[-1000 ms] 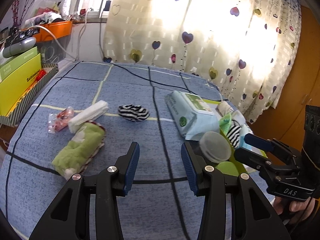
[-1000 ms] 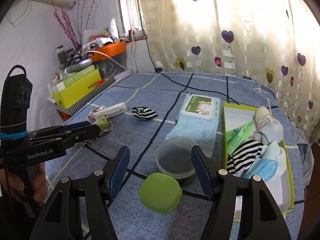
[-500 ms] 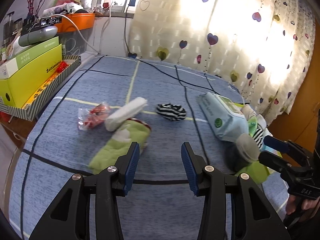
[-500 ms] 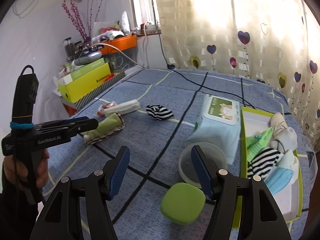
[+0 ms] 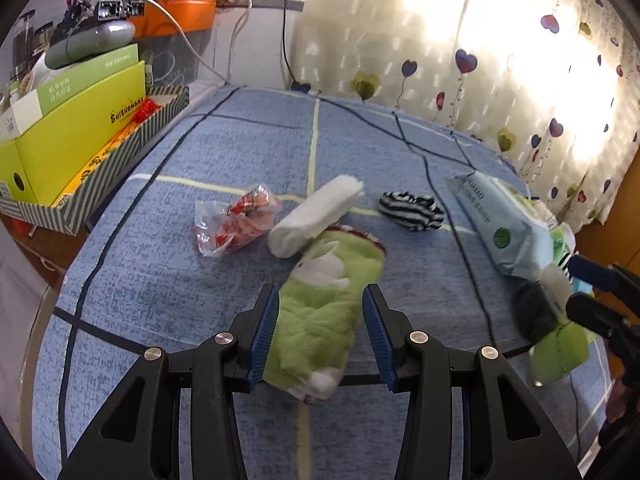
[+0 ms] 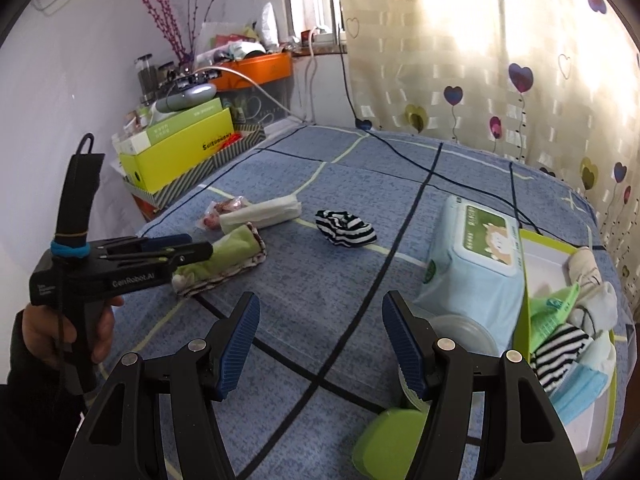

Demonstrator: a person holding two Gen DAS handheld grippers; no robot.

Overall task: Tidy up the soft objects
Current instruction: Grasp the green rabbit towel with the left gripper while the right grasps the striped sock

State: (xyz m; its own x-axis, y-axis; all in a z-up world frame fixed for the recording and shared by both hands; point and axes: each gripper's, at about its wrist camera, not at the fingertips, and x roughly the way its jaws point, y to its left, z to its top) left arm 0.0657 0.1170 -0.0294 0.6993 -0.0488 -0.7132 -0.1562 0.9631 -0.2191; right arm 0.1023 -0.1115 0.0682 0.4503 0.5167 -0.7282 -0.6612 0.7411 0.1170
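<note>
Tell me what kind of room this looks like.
Probably a bedroom at home: a blue plaid bedsheet serves as the work surface, heart-print curtains cover a bright window, and a cluttered orange shelf sits by the wall.

One green towel (image 5: 325, 300), one white roll (image 5: 314, 216), one striped sock (image 5: 411, 210), one wipes pack (image 6: 476, 256).

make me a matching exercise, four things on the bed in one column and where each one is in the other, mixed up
1. green rabbit towel
2. striped sock
3. wet wipes pack
4. blue face mask

a. inside the lime box
b. alone on the blue cover, touching nothing
c. between the open fingers of the left gripper
d. just outside the box's left wall

Pairs: 1-c, 2-b, 3-d, 4-a
</note>
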